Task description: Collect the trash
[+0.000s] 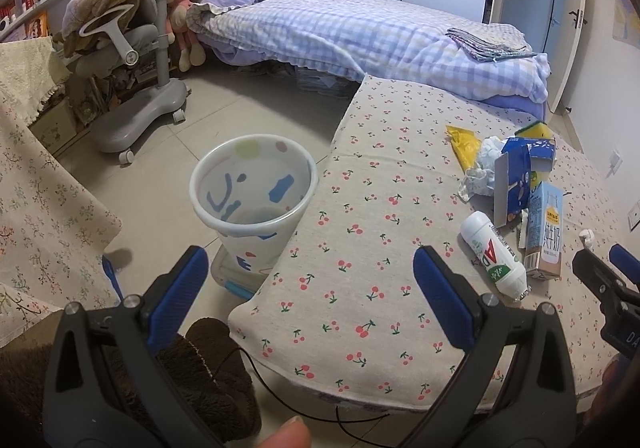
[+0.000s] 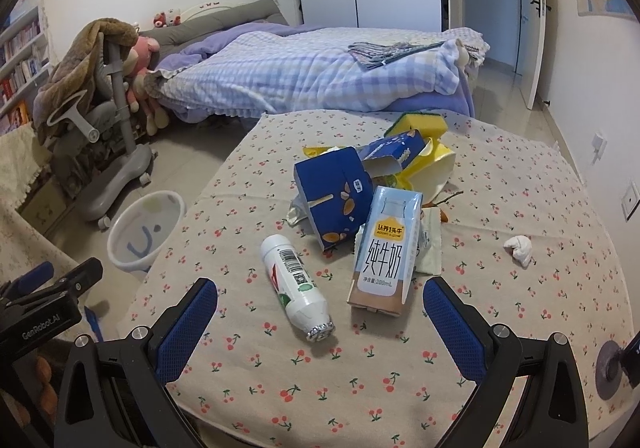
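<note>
Trash lies on a table with a cherry-print cloth (image 2: 280, 368): a white drink bottle (image 2: 296, 288) on its side, a milk carton (image 2: 386, 252), a torn blue box (image 2: 336, 195), a yellow wrapper (image 2: 432, 163), a yellow-green sponge (image 2: 420, 123) and a crumpled white tissue (image 2: 519, 248). A white patterned trash bin (image 1: 252, 191) stands on the floor by the table's left edge. My left gripper (image 1: 312, 268) is open and empty over the table edge beside the bin. My right gripper (image 2: 320, 300) is open and empty just in front of the bottle and carton.
A bed (image 1: 360, 31) with a checked quilt stands behind the table. A grey wheeled chair (image 1: 136, 59) draped with a blanket is at the left. A second cloth-covered table (image 1: 44, 215) is at the left. A brown fuzzy cushion (image 1: 200, 380) lies below the left gripper.
</note>
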The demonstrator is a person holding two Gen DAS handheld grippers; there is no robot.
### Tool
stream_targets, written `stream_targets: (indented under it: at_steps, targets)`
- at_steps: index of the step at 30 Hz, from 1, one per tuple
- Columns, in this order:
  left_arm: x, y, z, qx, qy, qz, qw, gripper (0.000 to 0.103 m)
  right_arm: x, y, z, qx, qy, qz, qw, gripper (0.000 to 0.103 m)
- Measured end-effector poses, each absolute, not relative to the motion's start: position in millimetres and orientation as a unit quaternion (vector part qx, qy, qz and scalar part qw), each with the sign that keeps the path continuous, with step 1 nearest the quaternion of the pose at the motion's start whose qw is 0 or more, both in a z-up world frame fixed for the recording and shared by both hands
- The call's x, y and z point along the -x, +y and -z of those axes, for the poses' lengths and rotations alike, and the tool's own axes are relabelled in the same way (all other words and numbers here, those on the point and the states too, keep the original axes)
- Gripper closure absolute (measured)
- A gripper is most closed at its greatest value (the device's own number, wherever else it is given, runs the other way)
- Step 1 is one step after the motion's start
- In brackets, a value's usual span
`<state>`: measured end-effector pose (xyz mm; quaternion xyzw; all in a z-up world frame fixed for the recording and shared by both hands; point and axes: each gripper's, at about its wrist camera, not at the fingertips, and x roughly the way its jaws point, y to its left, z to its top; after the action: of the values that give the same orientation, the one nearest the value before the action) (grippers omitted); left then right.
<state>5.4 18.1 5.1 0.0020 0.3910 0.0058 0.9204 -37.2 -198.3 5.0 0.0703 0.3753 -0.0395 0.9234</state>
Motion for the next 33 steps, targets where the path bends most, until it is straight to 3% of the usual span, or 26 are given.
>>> stream_targets:
  at_steps: [33]
  targets:
    - [-16.1,6.4,-2.4,-0.010,0.422,0.016,0.906,0.001,23.1,-207.2,-14.6,-0.075,0.404,0.016,0.912,0.000]
